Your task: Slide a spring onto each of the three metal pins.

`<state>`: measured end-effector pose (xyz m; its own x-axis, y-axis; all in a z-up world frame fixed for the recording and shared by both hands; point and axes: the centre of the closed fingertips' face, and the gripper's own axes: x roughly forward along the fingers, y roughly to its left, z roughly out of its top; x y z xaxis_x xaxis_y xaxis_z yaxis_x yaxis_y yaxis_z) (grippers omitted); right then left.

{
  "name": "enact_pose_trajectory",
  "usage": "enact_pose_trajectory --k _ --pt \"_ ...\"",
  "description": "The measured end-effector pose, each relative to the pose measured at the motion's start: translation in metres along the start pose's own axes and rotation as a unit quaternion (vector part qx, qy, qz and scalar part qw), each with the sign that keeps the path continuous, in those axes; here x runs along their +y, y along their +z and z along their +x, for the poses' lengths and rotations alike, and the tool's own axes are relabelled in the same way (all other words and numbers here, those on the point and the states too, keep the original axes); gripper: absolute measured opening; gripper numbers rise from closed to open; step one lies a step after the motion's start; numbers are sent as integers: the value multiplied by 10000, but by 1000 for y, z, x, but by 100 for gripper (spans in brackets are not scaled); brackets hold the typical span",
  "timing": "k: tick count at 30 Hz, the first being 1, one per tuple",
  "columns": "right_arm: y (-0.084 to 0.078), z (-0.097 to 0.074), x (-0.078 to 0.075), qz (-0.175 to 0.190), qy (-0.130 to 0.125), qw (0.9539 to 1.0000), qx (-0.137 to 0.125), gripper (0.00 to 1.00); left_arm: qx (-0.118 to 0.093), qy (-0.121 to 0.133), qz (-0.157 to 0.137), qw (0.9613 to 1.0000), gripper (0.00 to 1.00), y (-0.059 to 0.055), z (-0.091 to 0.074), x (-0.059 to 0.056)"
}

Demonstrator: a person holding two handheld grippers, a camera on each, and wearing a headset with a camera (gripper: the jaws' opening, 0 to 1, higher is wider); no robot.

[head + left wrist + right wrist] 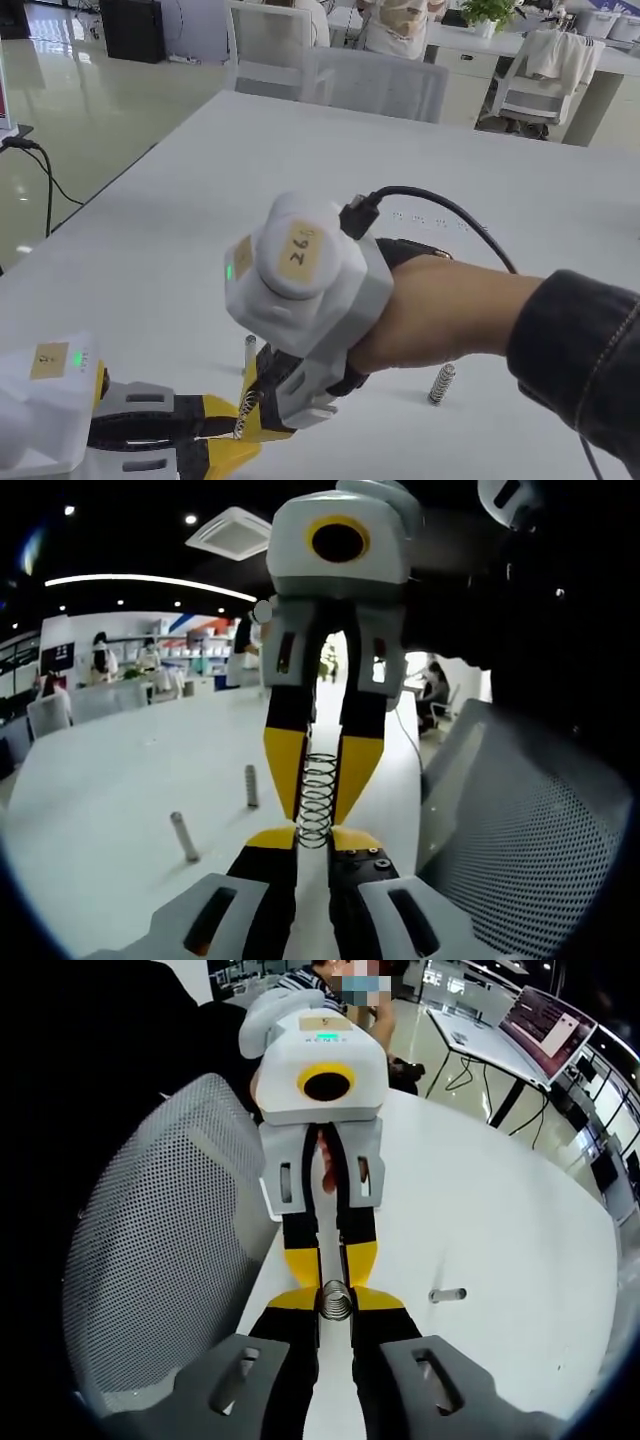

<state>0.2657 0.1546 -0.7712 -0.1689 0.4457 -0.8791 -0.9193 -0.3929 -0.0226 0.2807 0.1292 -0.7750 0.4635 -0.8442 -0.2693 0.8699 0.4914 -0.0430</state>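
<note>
A small steel spring [245, 410] is held between both grippers, just above the white table [200, 230]. My left gripper [235, 437] comes in from the lower left and pinches the spring's near end [317, 798]. My right gripper [256, 392] points down at it, its yellow fingertips [285, 765] pressed to the spring's sides. In the right gripper view the spring [335, 1300] shows end-on between my right gripper [335, 1308] and the facing left gripper [332, 1260]. Bare upright pins [252, 785] [183, 836] stand close by; one pin [250, 352] is just behind the spring.
A second spring [441, 383] lies loose on the table to the right. The right gripper's black cable [440, 205] arcs over the hand. A grey mesh chair [520, 820] stands by the near table edge; more chairs [375, 80] line the far edge.
</note>
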Motion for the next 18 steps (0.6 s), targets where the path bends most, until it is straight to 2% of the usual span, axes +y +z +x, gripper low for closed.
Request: enact_pose_trajectory --k 3,7,18 --pt "0 0 -2 16 -7 10000 0 8 -24 19 -34 10000 4 0 0 1" --pt "-1 0 -4 24 -14 10000 13 8 -28 75 -66 9999 14 -1 1 3" --pt "-5 -1 -11 22 -92 9999 90 8 -57 245 -147 9996 24 -4 -4 9"
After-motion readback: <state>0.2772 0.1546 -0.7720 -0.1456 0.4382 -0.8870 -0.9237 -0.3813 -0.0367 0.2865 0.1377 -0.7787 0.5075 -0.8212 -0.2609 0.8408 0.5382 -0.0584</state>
